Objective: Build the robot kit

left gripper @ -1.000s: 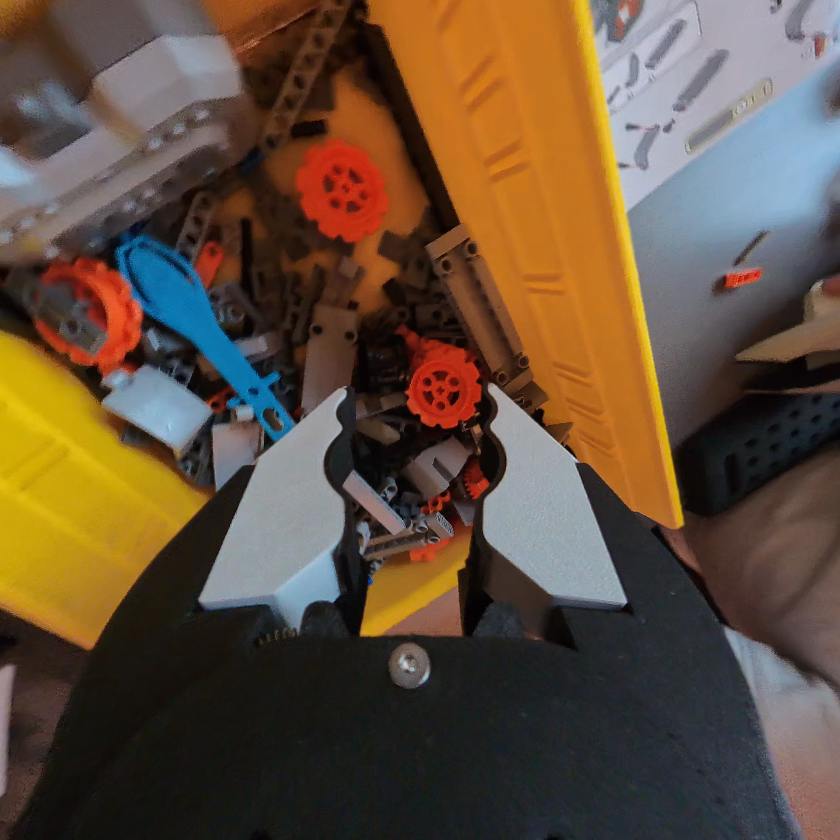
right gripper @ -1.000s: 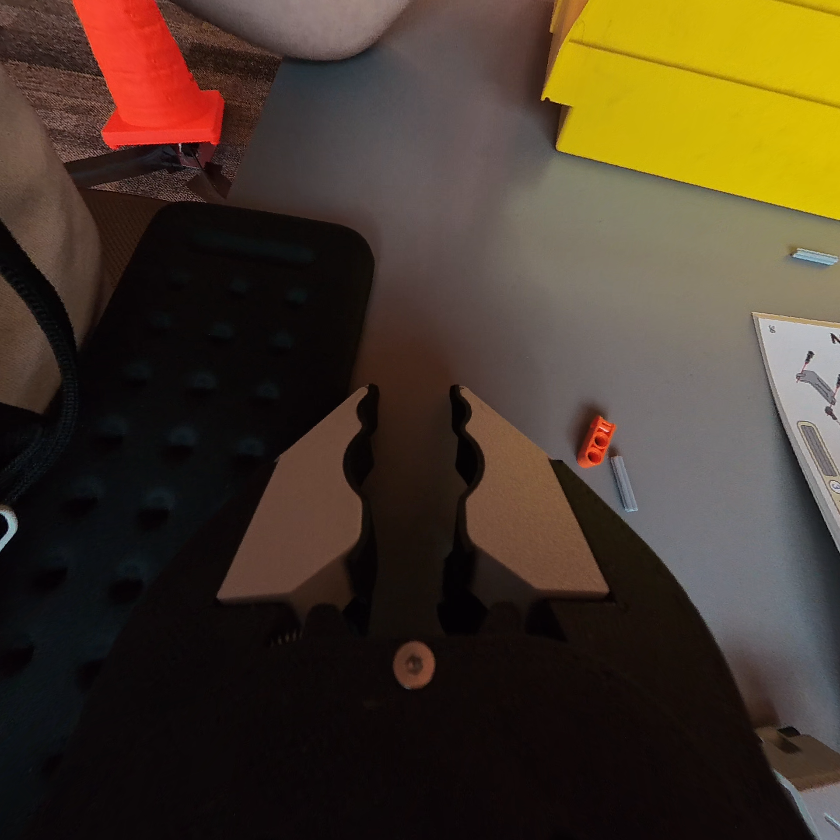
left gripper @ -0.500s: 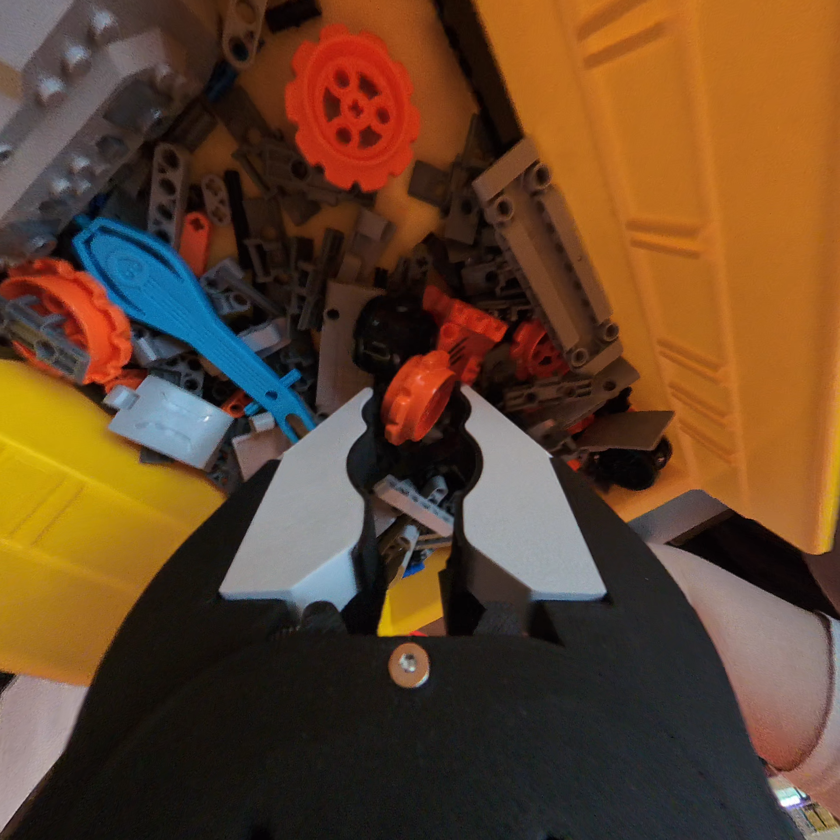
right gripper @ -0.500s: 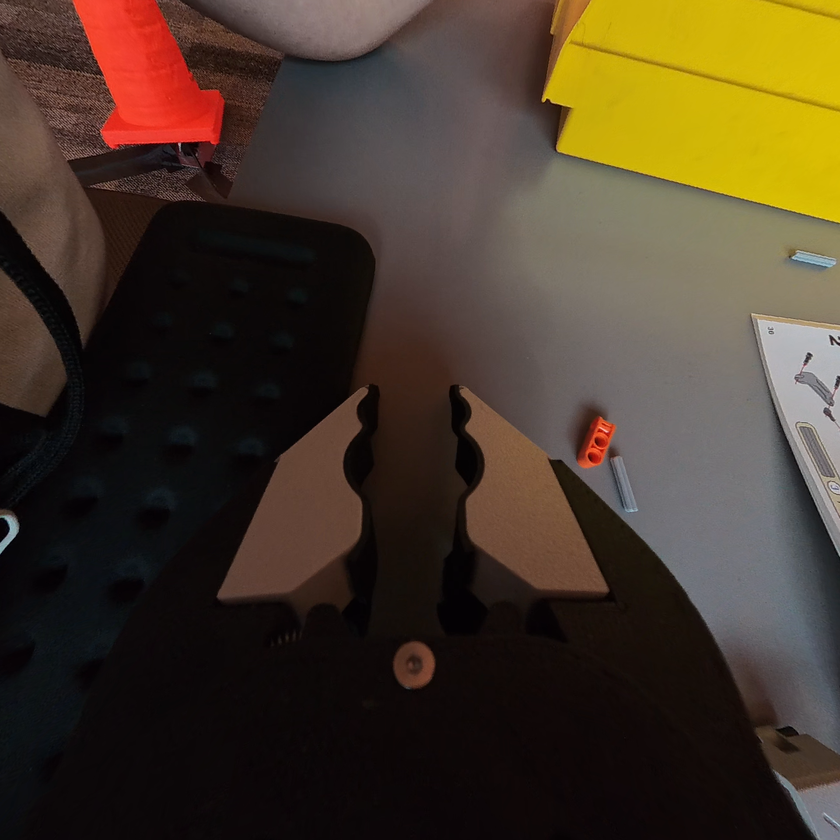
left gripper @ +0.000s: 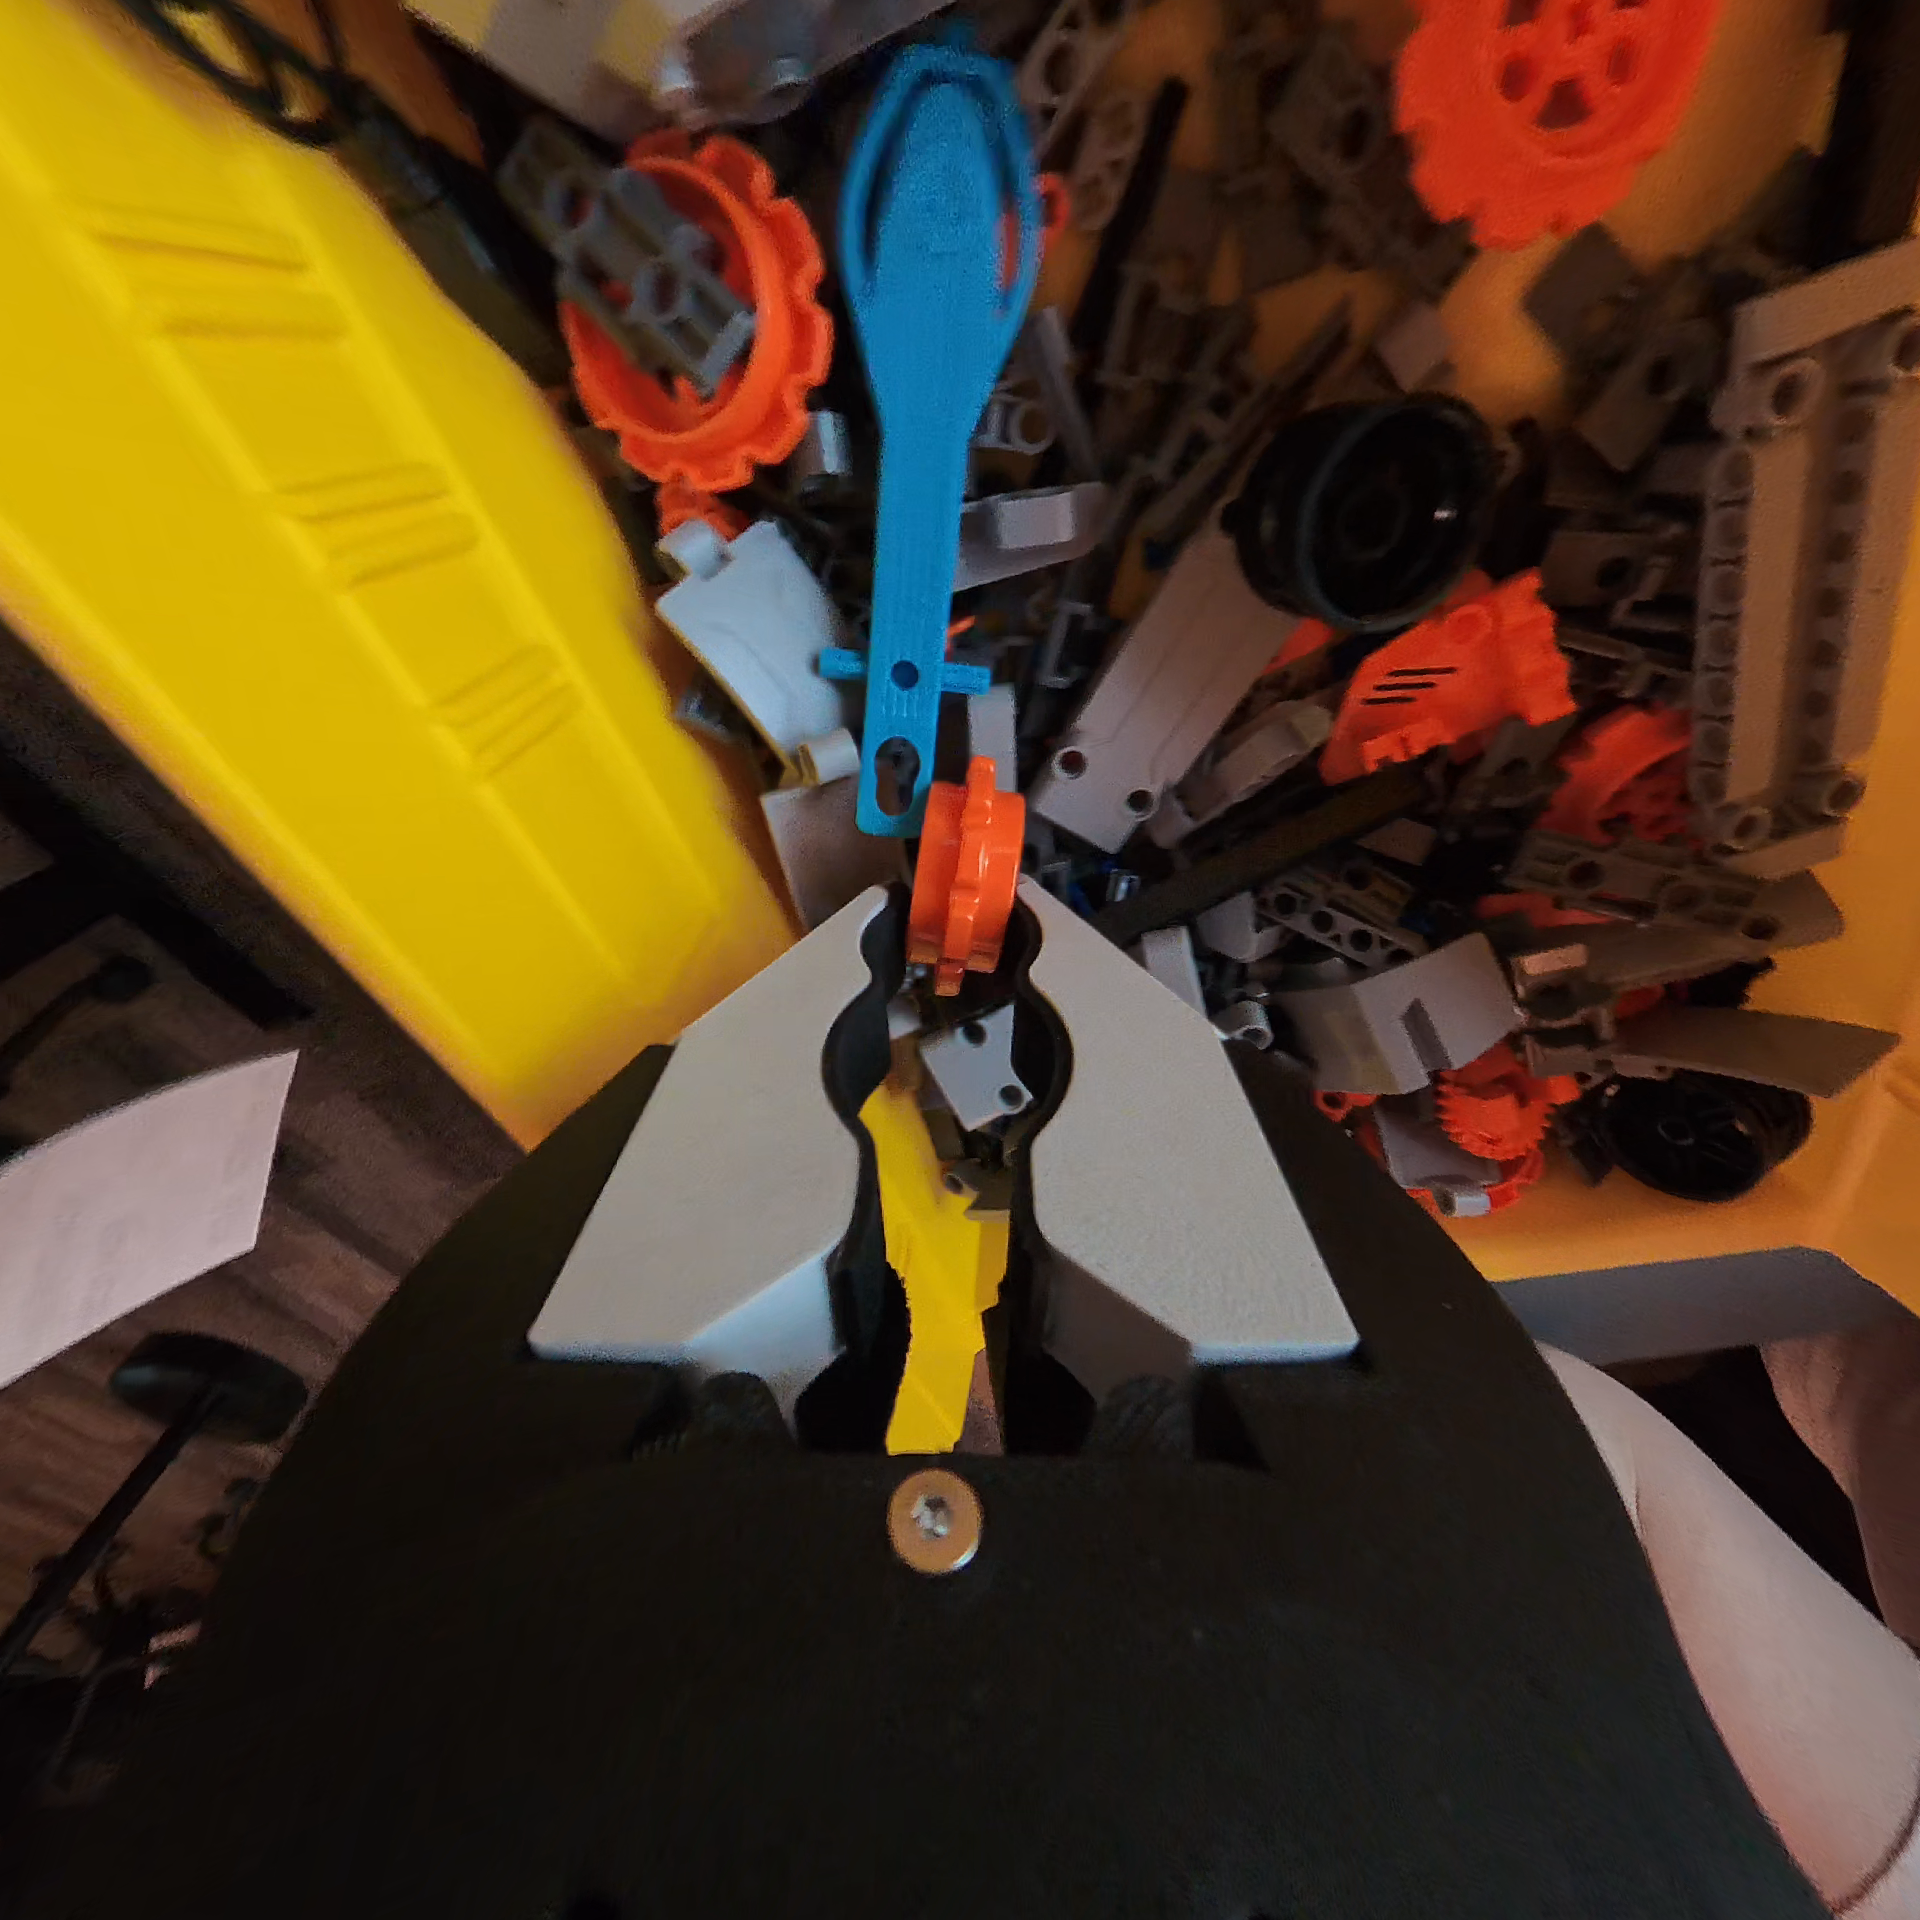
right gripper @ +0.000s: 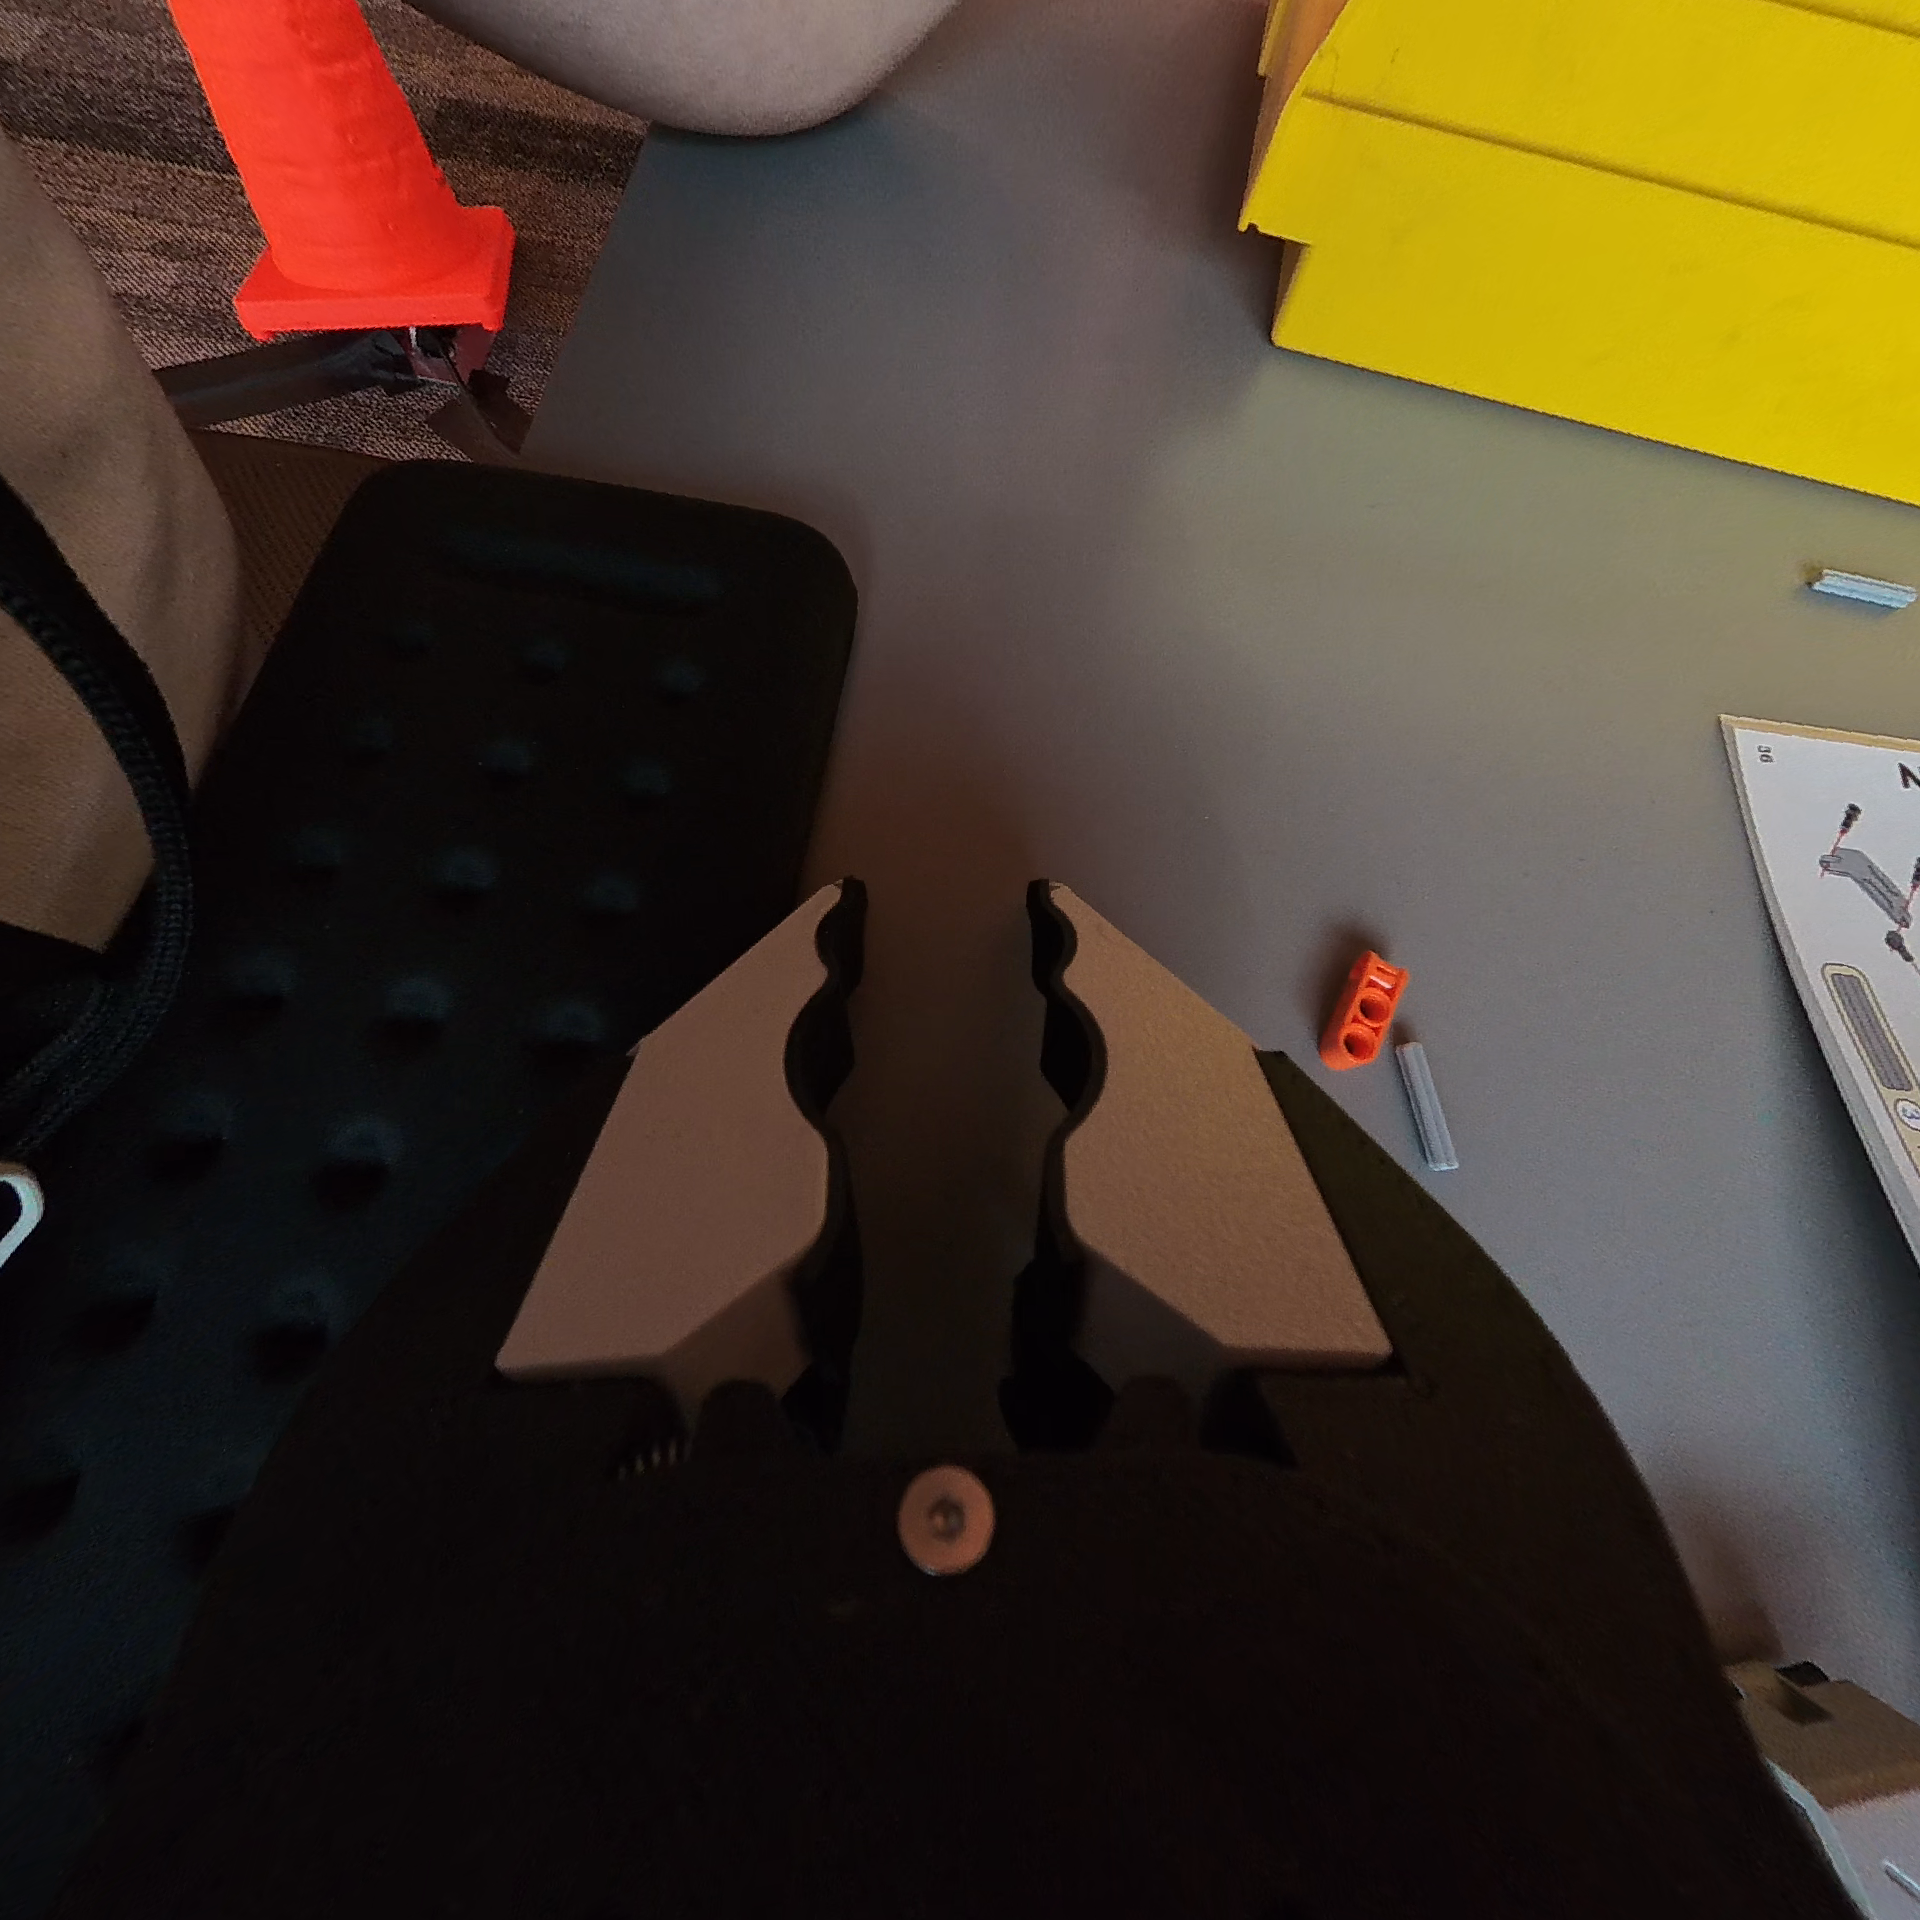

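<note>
Two claws: left claw (left gripper: pixel 961 904) clenched edge-on around small orange plastic gear (left gripper: pixel 964 871), lifted above yellow plastic bin (left gripper: pixel 312 499); right claw (right gripper: pixel 945 894) released, empty, hovering over grey surface (right gripper: pixel 1039 468).

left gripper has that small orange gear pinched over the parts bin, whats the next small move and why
Probably lift the left gripper straight up a little. It grips the small orange gear only at its fingertips, close above the loose pile in the yellow bin, with the blue tool just beyond it; rising first should avoid snagging either.
</note>
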A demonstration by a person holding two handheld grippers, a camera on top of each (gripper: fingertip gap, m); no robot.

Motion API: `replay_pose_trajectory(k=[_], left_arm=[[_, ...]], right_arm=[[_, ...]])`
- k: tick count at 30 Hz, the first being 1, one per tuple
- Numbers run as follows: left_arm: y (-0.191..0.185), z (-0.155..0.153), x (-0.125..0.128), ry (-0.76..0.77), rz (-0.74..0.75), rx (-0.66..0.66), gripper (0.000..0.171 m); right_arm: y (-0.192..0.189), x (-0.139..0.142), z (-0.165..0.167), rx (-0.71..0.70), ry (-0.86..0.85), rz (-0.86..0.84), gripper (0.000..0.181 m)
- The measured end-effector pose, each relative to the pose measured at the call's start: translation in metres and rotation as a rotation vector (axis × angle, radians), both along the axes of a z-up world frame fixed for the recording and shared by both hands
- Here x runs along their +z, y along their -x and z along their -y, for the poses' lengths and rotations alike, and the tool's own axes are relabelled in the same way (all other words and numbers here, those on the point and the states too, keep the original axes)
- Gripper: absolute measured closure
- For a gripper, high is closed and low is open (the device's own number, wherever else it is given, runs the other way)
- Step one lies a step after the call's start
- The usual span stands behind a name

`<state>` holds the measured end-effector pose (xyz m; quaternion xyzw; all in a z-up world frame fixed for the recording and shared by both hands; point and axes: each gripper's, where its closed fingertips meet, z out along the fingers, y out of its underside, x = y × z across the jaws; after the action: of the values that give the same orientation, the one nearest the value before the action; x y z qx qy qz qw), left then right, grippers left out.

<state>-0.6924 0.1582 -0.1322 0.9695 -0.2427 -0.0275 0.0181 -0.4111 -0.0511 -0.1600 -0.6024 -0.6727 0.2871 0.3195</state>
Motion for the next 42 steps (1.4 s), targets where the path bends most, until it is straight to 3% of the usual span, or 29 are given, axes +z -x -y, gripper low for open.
replay_pose_trajectory(k=[2, 6, 11, 15, 19, 23, 25, 27, 36, 42], left_arm=[[0.006, -0.002, 0.001, -0.013, -0.034, 0.017, 0.155], [0.006, -0.008, 0.007, -0.060, -0.048, 0.031, 0.133], [-0.031, -0.010, 0.021, -0.107, 0.118, -0.034, 0.126], [-0.042, -0.012, 0.019, -0.116, 0.078, -0.124, 0.132], [-0.045, -0.014, 0.021, -0.126, 0.030, -0.126, 0.132], [-0.079, 0.000, 0.024, -0.090, 0.153, -0.230, 0.126], [-0.091, 0.009, 0.019, -0.045, 0.170, -0.298, 0.117], [-0.100, 0.016, 0.011, 0.009, 0.184, -0.328, 0.088], [-0.100, 0.007, -0.012, 0.076, 0.086, -0.225, 0.063], [-0.094, 0.006, -0.022, 0.115, -0.013, -0.180, 0.061]], right_arm=[[0.000, 0.000, 0.000, 0.000, 0.000, 0.000, 0.149], [0.000, 0.000, 0.000, 0.000, -0.003, -0.001, 0.149], [0.000, 0.000, 0.000, 0.001, -0.005, -0.001, 0.149], [0.000, 0.000, 0.000, 0.000, -0.004, -0.001, 0.149], [0.000, 0.000, 0.000, 0.001, -0.008, -0.001, 0.149], [0.000, 0.000, 0.000, 0.002, -0.007, -0.001, 0.149], [0.000, 0.000, 0.000, 0.002, -0.007, -0.001, 0.149], [0.000, 0.000, 0.000, 0.002, -0.006, -0.001, 0.149], [0.000, 0.000, 0.000, 0.002, -0.005, -0.001, 0.149], [0.000, 0.000, 0.000, 0.002, -0.004, -0.001, 0.149]])
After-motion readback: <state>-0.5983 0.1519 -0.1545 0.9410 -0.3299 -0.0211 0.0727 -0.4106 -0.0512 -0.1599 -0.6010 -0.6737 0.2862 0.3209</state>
